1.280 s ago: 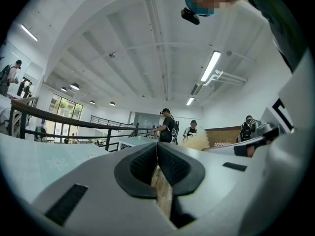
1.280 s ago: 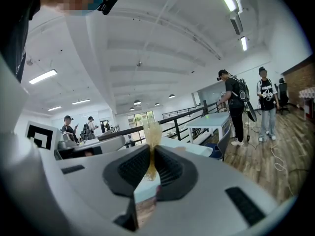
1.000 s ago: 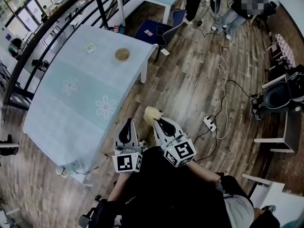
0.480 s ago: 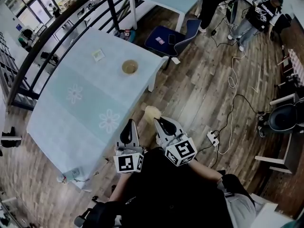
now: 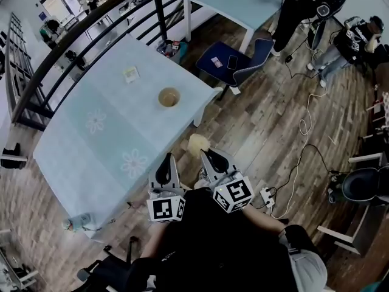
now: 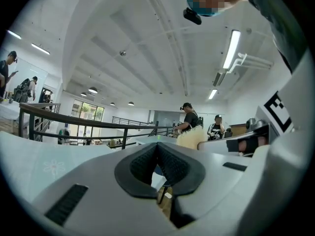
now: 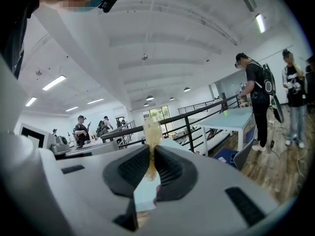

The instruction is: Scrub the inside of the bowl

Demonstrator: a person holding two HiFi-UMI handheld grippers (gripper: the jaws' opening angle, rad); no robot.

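Note:
A tan bowl (image 5: pixel 169 97) stands near the right edge of the pale blue flowered table (image 5: pixel 91 139), far ahead of both grippers. Both are held close to the person's body, beside the table's near corner. My right gripper (image 5: pixel 205 154) is shut on a yellowish scrubbing sponge (image 5: pixel 196 144), which sticks up between its pads (image 7: pixel 147 173) in the right gripper view as the same sponge (image 7: pixel 151 132). My left gripper (image 5: pixel 165 159) is shut with its pads (image 6: pixel 170 163) pressed together and nothing between them. The sponge (image 6: pixel 191 137) also shows in the left gripper view.
A small packet (image 5: pixel 130 73) lies on the table behind the bowl. A blue chair (image 5: pixel 234 62) and a second table (image 5: pixel 243 2) stand beyond. A black railing (image 5: pixel 91 35) runs along the table's far side. Cables and a power strip (image 5: pixel 267 194) lie on the wooden floor; people stand (image 5: pixel 298 5) at upper right.
The head view has shifted, so the table and bowl now sit lower and further right in the picture. Both grippers keep their pose, the right one still holding the sponge.

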